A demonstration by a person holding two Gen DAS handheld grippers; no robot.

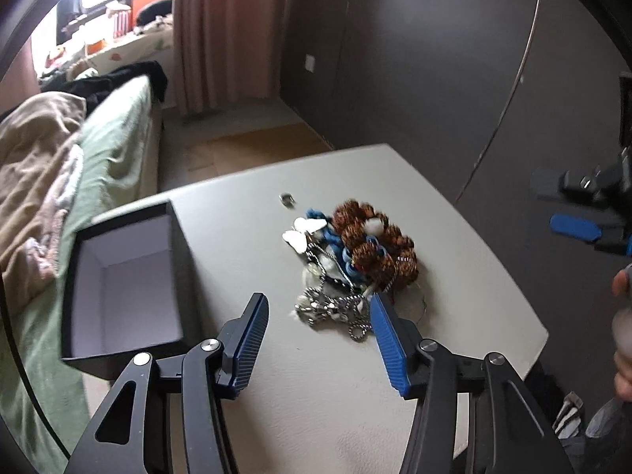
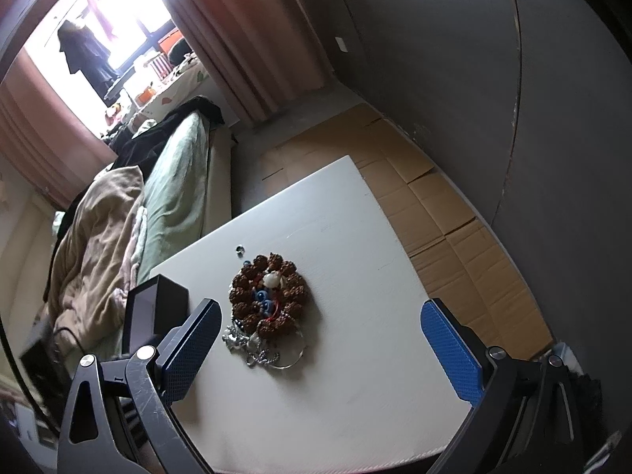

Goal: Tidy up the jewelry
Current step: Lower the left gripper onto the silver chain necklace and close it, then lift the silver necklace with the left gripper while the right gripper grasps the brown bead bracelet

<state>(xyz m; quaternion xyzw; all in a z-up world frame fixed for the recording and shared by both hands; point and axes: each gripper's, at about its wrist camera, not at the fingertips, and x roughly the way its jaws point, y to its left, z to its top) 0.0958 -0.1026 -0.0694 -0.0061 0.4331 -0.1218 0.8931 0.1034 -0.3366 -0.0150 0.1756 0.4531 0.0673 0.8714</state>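
Note:
A pile of jewelry lies mid-table: a brown beaded bracelet (image 1: 375, 245) (image 2: 270, 296), blue beads (image 1: 320, 217), white shell pieces (image 1: 300, 233) and a silver chain (image 1: 331, 310) (image 2: 252, 345). A small ring (image 1: 287, 198) (image 2: 239, 250) lies apart, farther back. An open black box (image 1: 126, 280) (image 2: 154, 312) with a pale lining stands at the table's left edge. My left gripper (image 1: 320, 308) is open, just in front of the chain. My right gripper (image 2: 320, 339) is open wide, above the table nearer than the pile; it also shows in the left wrist view (image 1: 576, 229).
The white table (image 1: 316, 387) (image 2: 355, 237) stands beside a bed with a green sheet (image 1: 114, 150) and a beige blanket (image 2: 98, 237). Flattened cardboard (image 2: 434, 205) covers the floor by the dark wall. Curtains and a window are far back.

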